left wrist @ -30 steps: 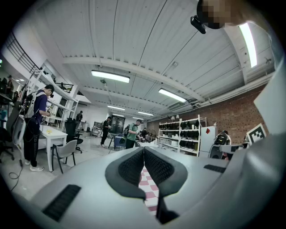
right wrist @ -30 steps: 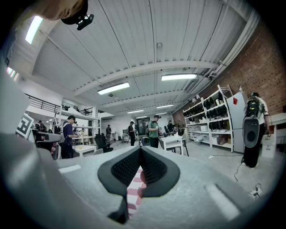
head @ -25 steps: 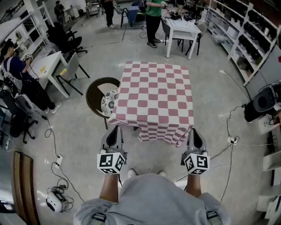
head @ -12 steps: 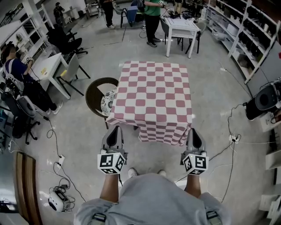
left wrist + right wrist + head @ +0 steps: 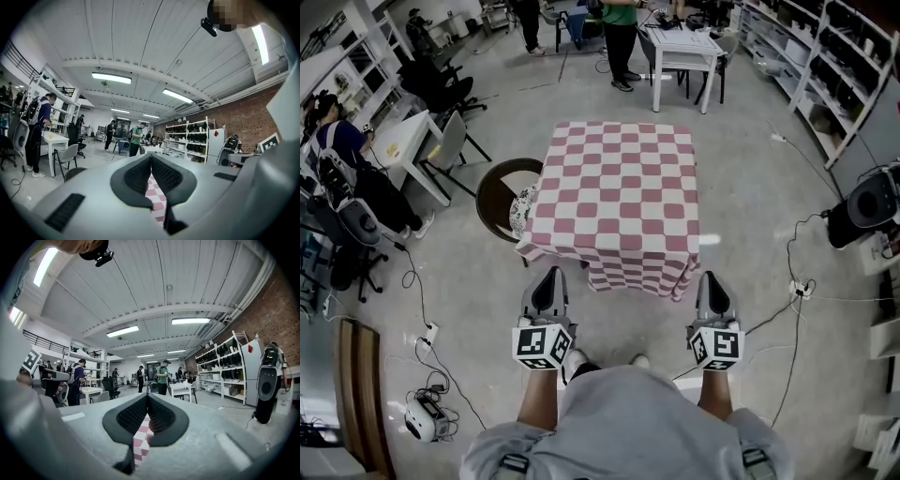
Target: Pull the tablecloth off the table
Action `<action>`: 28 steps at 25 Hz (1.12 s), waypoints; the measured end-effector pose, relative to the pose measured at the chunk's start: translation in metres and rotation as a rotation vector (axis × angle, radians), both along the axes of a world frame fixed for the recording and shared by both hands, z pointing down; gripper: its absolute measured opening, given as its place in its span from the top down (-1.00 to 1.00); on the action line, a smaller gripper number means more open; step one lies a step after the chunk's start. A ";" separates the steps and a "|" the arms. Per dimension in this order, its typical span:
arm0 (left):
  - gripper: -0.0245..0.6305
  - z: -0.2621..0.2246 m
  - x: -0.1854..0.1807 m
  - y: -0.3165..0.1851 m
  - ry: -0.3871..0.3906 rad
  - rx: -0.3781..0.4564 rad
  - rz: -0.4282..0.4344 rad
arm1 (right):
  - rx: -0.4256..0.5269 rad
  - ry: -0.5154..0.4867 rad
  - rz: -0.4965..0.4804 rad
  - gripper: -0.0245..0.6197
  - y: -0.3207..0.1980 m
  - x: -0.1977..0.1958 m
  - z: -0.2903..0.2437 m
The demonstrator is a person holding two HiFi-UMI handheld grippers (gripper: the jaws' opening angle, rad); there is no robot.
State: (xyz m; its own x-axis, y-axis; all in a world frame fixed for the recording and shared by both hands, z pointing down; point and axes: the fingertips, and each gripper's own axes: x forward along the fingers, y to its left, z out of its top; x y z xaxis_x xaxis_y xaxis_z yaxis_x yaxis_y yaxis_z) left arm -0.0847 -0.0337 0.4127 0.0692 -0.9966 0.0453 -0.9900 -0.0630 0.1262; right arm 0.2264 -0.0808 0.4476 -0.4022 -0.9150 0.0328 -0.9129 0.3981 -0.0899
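Whole tablecloth [image 5: 617,192] overhead (slivers elsewhere)

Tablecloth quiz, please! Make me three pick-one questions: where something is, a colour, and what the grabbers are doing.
1. Where is the round brown chair?
A) beside the tablecloth, at its left edge
B) on top of it
C) beside its right edge
2. What colours are the tablecloth squares?
A) blue and yellow
B) red and white
C) green and black
3. How are the left gripper and right gripper?
A) wide open
B) pinching the cloth
C) shut, empty
Answers: 1 A, the head view shows it by the cloth's left edge; 2 B, the checks are red and white; 3 C, both pairs of jaws meet, short of the cloth.
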 end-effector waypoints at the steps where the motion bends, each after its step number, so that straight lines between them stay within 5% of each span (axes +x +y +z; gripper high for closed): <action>1: 0.91 0.001 0.005 0.000 0.000 -0.002 -0.001 | -0.002 0.005 -0.005 0.91 -0.001 0.004 0.001; 20: 0.89 -0.001 0.020 -0.012 -0.004 0.014 -0.030 | -0.026 -0.064 -0.042 0.89 -0.023 0.006 0.006; 21: 0.53 -0.002 0.018 -0.013 -0.008 0.018 -0.030 | -0.027 -0.078 -0.048 0.57 -0.024 0.005 0.005; 23: 0.27 -0.004 0.016 -0.015 -0.017 0.024 -0.028 | -0.031 -0.073 -0.056 0.21 -0.026 0.002 0.005; 28: 0.18 0.001 0.009 -0.018 -0.029 0.013 -0.039 | -0.041 -0.030 -0.053 0.15 -0.028 -0.002 0.009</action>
